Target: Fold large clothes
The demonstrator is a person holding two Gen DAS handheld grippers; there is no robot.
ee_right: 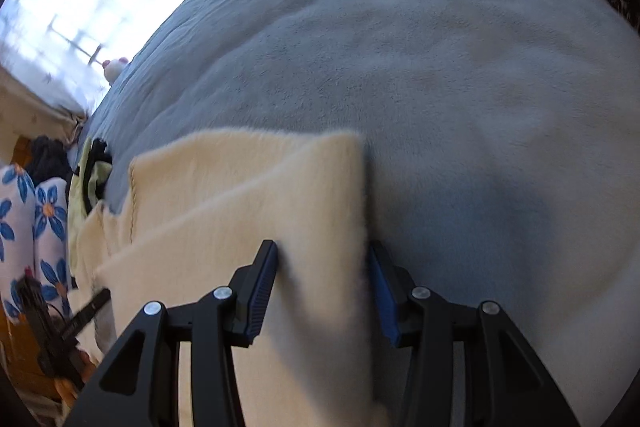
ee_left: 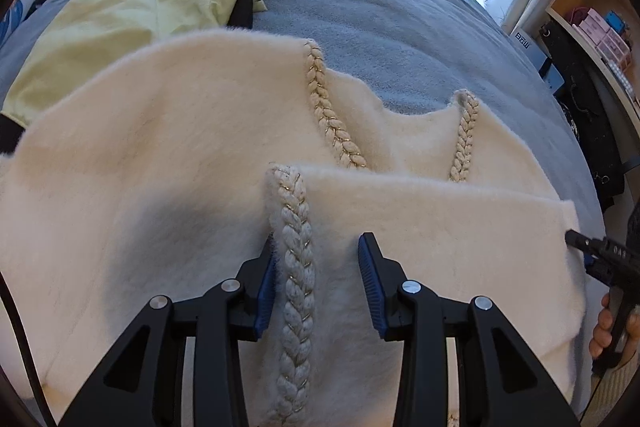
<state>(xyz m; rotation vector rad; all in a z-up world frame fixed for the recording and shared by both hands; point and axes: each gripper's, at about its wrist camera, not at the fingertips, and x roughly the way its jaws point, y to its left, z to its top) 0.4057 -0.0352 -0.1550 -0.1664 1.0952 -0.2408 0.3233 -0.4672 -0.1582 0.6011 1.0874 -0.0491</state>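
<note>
The cream fuzzy garment, edged with braided cord trim, lies spread on the grey-blue plush bed beside a yellow-and-black garment, its trim between the released left fingers, its folded edge between the released right fingers.

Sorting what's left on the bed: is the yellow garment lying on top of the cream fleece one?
No, the yellow garment lies on the blue blanket beyond the cream garment, partly under its far edge.

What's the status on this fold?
Left gripper open astride braid trim. Right gripper open over cream sweater edge. Yellow garment lies clear.
</note>
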